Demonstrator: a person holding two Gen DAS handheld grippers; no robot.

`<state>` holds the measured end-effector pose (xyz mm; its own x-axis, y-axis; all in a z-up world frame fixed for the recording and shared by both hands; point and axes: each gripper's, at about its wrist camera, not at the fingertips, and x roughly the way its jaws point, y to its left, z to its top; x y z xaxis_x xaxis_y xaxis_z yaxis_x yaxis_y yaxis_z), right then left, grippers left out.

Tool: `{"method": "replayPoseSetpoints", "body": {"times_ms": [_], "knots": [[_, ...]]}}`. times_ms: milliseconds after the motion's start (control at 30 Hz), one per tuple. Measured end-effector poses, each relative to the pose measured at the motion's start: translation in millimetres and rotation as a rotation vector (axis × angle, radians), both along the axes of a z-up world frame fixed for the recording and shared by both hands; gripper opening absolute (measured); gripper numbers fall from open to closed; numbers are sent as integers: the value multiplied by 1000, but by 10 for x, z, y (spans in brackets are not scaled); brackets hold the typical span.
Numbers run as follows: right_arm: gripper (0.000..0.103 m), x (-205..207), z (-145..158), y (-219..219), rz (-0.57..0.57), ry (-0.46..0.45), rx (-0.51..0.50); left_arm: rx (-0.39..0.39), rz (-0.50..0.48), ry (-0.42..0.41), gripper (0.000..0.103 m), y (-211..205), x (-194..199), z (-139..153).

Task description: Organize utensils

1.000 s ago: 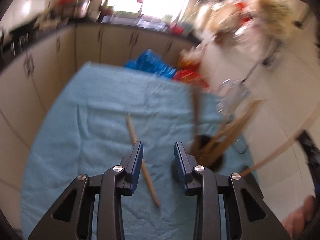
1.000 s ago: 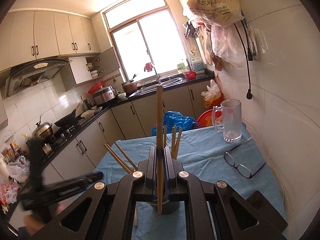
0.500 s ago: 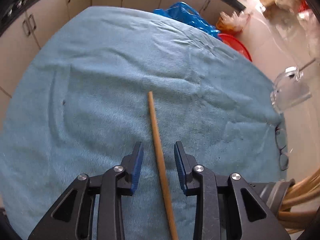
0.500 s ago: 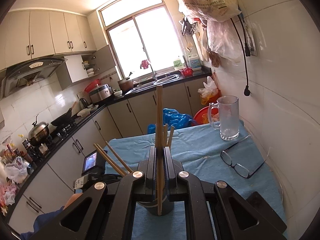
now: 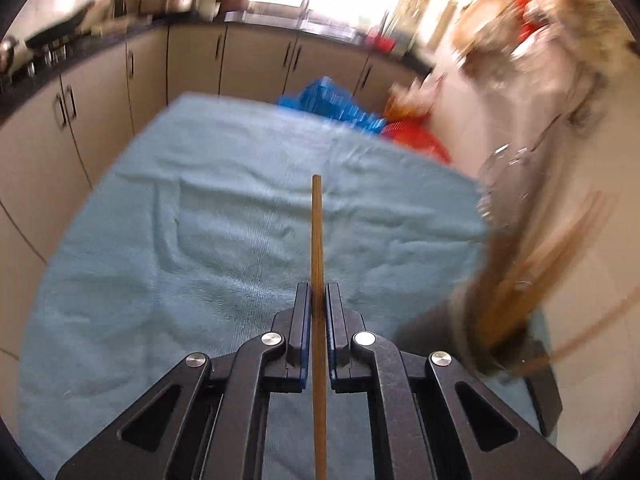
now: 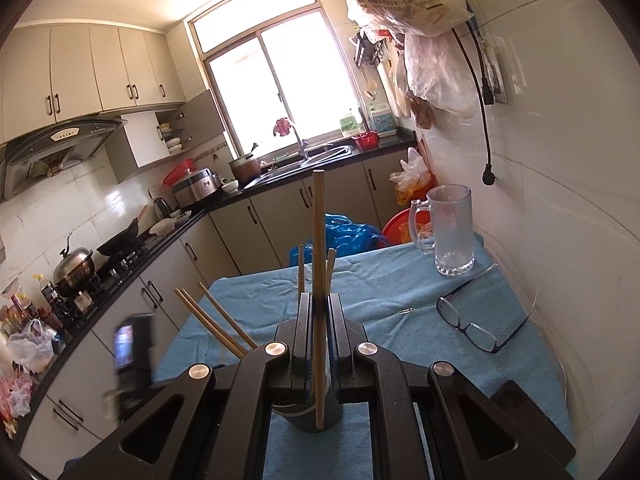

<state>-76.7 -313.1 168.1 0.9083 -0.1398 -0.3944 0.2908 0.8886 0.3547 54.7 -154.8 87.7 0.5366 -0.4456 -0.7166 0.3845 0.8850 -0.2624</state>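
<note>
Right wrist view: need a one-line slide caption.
Right gripper shut on a chopstick held upright above the holder on a blue cloth.

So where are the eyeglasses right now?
In the right wrist view the eyeglasses lie folded open on the blue cloth at the right, near the wall, just in front of the glass mug.

The left tool [image 5: 317, 300] has clamped shut on the chopstick [image 5: 317, 232] that lay loose between its open jaws on the blue cloth [image 5: 200, 240]; the stick now points to 12 o'clock, raised off the cloth.
</note>
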Motion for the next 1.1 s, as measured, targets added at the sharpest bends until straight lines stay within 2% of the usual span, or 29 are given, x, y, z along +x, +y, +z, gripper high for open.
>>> {"method": "replayPoseSetpoints", "body": {"times_ms": [167,267,533,833,1000,1100], "knots": [[7,-28,58,68,7,-16,-10,-21,-11,-160,6,147,-535,438],[7,-39,79,83,4,-25,-16,-56,-19,-200,6,226,-695,620],[7,-30,137,80,-4,-33,-20,-125,-48,-291,6,346,-902,1150],[7,22,312,23,-5,-71,-27,-202,-95,-355,6,223,-926,1659],[7,97,399,22,-7,-90,-30,-234,-126,-378,6,4,-885,1790],[7,154,404,3,-9,-91,-28,-230,-134,-377,6,-118,-835,1753]]}}
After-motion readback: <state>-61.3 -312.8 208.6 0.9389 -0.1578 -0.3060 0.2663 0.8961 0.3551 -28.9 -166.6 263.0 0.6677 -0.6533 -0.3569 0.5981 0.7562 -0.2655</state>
